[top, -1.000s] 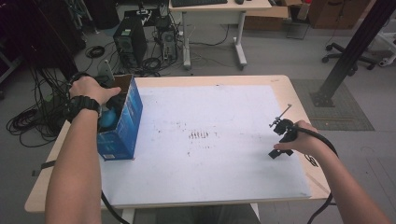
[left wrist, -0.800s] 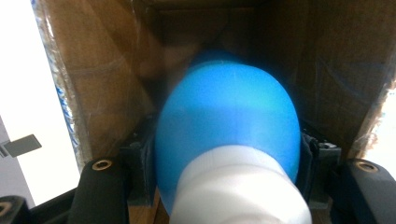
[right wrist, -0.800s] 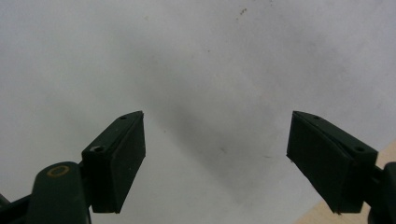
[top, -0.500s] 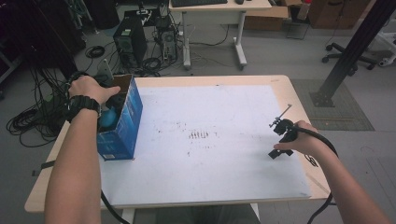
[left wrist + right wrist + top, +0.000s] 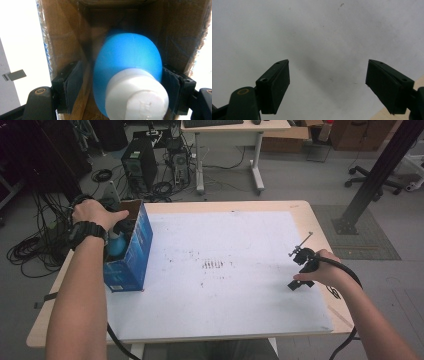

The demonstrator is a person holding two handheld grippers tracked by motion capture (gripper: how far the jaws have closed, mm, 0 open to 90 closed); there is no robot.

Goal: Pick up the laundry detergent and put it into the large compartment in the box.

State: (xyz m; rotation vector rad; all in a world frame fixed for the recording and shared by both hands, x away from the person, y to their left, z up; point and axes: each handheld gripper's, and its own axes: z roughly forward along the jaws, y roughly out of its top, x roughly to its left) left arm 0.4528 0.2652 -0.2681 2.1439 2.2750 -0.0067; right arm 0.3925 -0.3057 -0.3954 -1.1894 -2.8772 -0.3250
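Blue rounded bottle [image 5: 127, 67] with white cap, inside cardboard box [image 5: 62, 37], left claw [image 5: 125, 82] jaws flanking it, grip unclear; right claw [image 5: 328, 85] wide open, empty

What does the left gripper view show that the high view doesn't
The left gripper view alone shows the bottle's white cap, the box's brown cardboard inside, and the left gripper open, one pad touching the bottle, the other apart. The high view alone shows the whole white table, the box's blue outside and the right gripper over the table. Both show the blue bottle inside the box.
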